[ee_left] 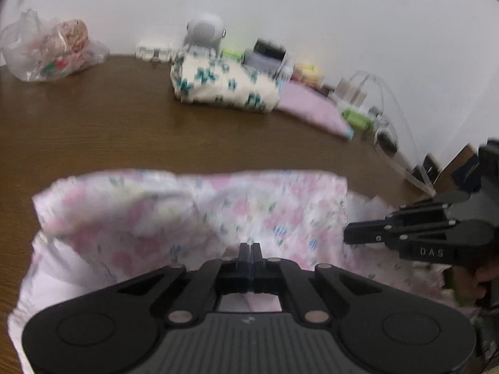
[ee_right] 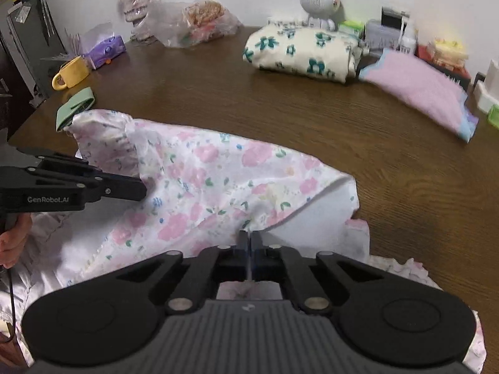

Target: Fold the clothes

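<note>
A white garment with pink flowers (ee_left: 193, 215) lies on the brown table (ee_left: 93, 124), partly folded over itself; it also shows in the right wrist view (ee_right: 212, 180). My left gripper (ee_left: 250, 246) is shut on the garment's near fold. My right gripper (ee_right: 249, 233) is shut on the garment's edge where the white inside shows. Each gripper shows from the side in the other view, the right one (ee_left: 346, 233) at the garment's right end and the left one (ee_right: 143, 187) at its left part.
A folded cream cloth with teal flowers (ee_right: 299, 53) and a folded pink cloth (ee_right: 418, 87) lie at the back. A plastic bag (ee_right: 193, 21), a yellow mug (ee_right: 71, 73), a green band (ee_right: 75, 106), a white round device (ee_right: 318, 0) and small boxes line the table's far edge.
</note>
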`<state>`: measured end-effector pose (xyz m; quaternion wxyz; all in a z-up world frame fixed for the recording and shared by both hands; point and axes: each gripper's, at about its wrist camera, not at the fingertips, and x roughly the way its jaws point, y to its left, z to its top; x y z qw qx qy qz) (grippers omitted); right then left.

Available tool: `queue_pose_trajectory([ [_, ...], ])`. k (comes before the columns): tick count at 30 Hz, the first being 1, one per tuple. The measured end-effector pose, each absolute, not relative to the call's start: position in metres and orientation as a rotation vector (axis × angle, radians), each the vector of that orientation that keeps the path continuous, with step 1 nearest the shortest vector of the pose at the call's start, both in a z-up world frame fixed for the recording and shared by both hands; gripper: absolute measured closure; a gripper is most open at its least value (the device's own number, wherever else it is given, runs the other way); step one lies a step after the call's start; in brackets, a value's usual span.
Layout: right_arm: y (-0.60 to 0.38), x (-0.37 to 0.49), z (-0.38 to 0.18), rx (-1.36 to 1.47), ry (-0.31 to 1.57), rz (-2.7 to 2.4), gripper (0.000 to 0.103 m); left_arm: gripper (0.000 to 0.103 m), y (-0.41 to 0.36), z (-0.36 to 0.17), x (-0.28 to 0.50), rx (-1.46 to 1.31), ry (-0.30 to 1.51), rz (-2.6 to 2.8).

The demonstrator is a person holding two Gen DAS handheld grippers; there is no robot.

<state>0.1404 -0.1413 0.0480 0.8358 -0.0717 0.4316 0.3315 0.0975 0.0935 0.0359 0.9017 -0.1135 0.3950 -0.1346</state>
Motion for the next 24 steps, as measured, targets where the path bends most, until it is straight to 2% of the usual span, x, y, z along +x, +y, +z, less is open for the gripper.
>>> queue_pose_trajectory([
  [5,-0.151,0.143,0.09,-0.056,0.774,0.702,0.103,0.103,0.116,0.061,0.118,-0.271,0.74,-0.226],
  [9,-0.129,0.174,0.071,-0.122,0.846,0.567,0.101,0.101,0.124,0.062,0.14,-0.303,0.811,-0.216],
  [11,-0.119,0.174,0.057,-0.25,0.883,0.488,0.1,0.088,0.129,0.071,0.115,-0.236,0.76,-0.258],
  [13,-0.12,0.159,0.061,-0.307,0.834,0.497,0.096,0.056,0.135,0.08,0.091,-0.17,0.709,-0.299],
  [14,-0.122,0.152,0.066,-0.311,0.808,0.516,0.094,0.053,0.141,0.079,0.078,-0.148,0.699,-0.274],
  [16,-0.122,0.141,0.077,-0.308,0.77,0.561,0.087,0.053,0.15,0.073,0.065,-0.12,0.713,-0.191],
  [18,-0.113,0.134,0.084,-0.314,0.745,0.624,0.086,0.056,0.158,0.065,0.062,-0.1,0.711,-0.128],
  [20,-0.091,0.127,0.081,-0.325,0.753,0.733,0.078,0.056,0.163,0.059,0.068,-0.136,0.716,-0.134],
  [22,-0.067,0.123,0.073,-0.362,0.764,0.79,0.061,0.058,0.167,0.052,0.076,-0.167,0.724,-0.137],
  [23,-0.054,0.123,0.068,-0.383,0.77,0.801,0.059,0.062,0.168,0.05,0.08,-0.175,0.732,-0.155],
  [24,-0.042,0.124,0.062,-0.402,0.776,0.799,0.056,0.078,0.169,0.048,0.083,-0.182,0.74,-0.172],
])
